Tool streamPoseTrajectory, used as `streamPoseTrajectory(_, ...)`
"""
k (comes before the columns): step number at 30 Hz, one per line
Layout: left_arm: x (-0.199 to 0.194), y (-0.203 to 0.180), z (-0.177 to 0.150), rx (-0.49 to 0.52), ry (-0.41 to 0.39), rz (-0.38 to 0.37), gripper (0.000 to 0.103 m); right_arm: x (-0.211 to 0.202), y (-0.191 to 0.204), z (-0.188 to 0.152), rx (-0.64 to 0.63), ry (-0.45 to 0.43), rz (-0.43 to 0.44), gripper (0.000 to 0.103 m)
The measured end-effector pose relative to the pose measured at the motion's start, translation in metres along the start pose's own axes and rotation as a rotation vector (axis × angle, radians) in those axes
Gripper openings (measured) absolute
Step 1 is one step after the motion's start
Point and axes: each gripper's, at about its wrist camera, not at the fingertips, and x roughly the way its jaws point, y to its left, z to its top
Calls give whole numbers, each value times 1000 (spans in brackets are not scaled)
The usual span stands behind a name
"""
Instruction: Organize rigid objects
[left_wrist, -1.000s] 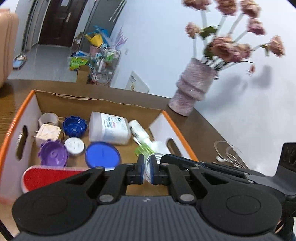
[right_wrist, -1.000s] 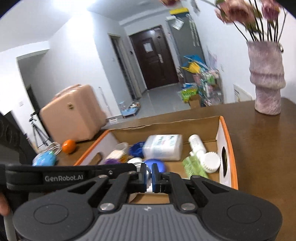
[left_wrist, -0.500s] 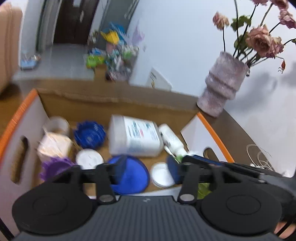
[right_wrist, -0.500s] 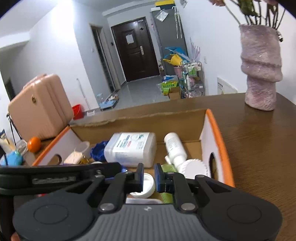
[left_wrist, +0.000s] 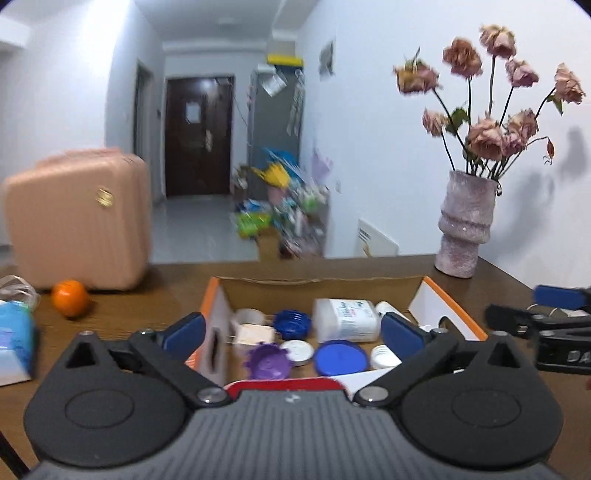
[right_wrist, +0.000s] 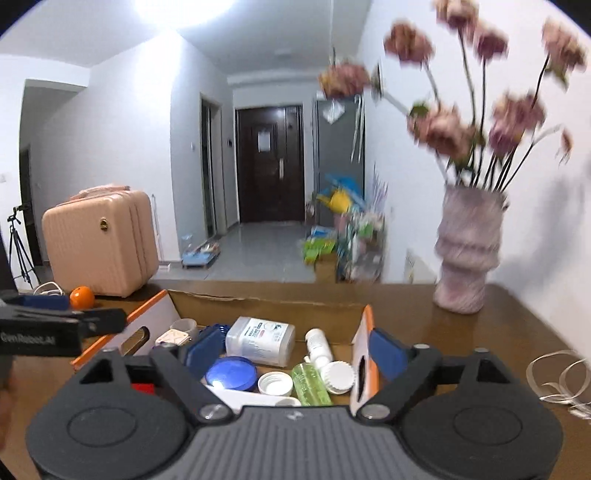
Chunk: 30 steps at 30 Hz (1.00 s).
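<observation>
Left tool (left_wrist: 291, 332) spread wide, nothing between the fingers, held above the near end of the cardboard box (left_wrist: 325, 282). Right tool (right_wrist: 291, 350) likewise wide apart and unloaded, straddling the box's right wall.

Inside the box, lying close together: white bottle (left_wrist: 345, 319) flat near the far wall, blue round lid (left_wrist: 341, 357), purple cap (left_wrist: 267, 363), dark blue ribbed cap (left_wrist: 293, 324), small white caps (right_wrist: 275, 384), green tube (right_wrist: 310, 384), slim white bottle (right_wrist: 317, 345), red item (left_wrist: 284, 384) at the near edge. Orange-trimmed walls closing in left and right, with handle cutouts.

Bare tabletop (right_wrist: 480, 354) to the right of the box. Vase (left_wrist: 465, 225) with flowers at the far right corner, near the wall. Orange (left_wrist: 69, 298) and pink suitcase (left_wrist: 77, 221) off to the left; coiled white cable (right_wrist: 554, 380) at the right.
</observation>
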Motion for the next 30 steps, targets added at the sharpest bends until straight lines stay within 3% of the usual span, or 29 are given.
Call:
streamPoseTrajectory(6,-73,7,-19,29,-85,42,103,-66,15,-18,-23,-82,-21,99)
streamPoseTrajectory(15,-164,11,-54,49,-156,36,103,-156,41,-40,-24,-157,-25,100)
streamPoseTrajectory(20,-211,15,-76,57,-185,40,103,-192,57,-67,-33,-143,-32,100)
streamPoseTrajectory(24,-245,18,-99,51,-164,47,103,-225,65,-90,-57,-109,-11,102)
streamPoseTrajectory(30,-295,22,-152,51,-142,71,103,-276,76,-126,-20,-105,0,103)
